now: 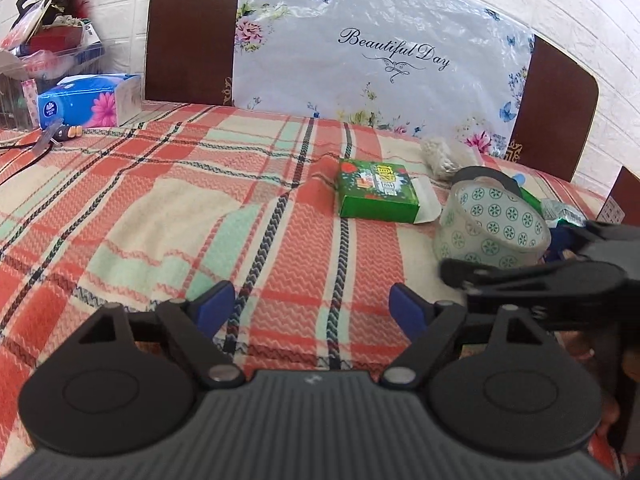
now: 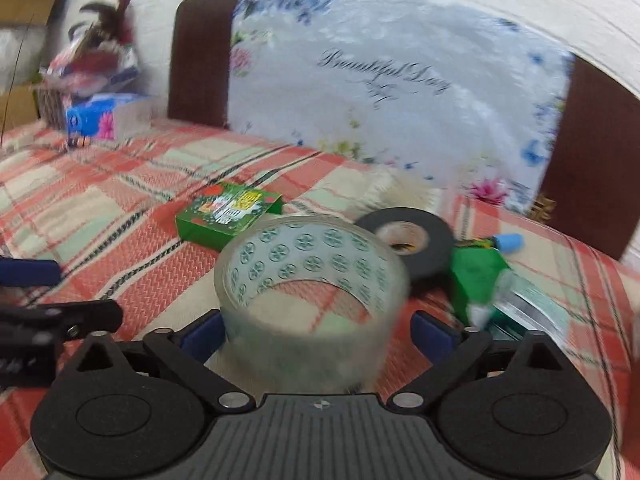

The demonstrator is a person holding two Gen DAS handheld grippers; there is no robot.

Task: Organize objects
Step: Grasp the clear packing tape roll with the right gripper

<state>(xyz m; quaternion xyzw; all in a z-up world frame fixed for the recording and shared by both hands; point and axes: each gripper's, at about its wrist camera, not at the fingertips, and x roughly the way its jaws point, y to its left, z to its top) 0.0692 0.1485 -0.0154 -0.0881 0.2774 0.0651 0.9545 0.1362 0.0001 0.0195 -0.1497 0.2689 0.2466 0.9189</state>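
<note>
A clear tape roll [image 2: 312, 296] with a green flower print sits between the blue pads of my right gripper [image 2: 316, 330]; the jaws stand wide around it and the view is blurred, so contact is unclear. The same roll [image 1: 494, 226] shows in the left wrist view, with the right gripper's black body [image 1: 560, 280] beside it. Behind it lie a black tape roll [image 2: 408, 240], a green box [image 2: 228, 214] also visible from the left [image 1: 376, 194], and green packets [image 2: 480, 276]. My left gripper [image 1: 310, 308] is open and empty over the plaid cloth.
The plaid cloth [image 1: 160, 208] covers the surface. A blue tissue box [image 1: 90, 100] and a cluttered basket [image 1: 44, 40] stand at the far left. A brown headboard with a flowered plastic-wrapped pillow [image 1: 380, 52] backs the surface. A white mesh bundle [image 1: 440, 156] lies near it.
</note>
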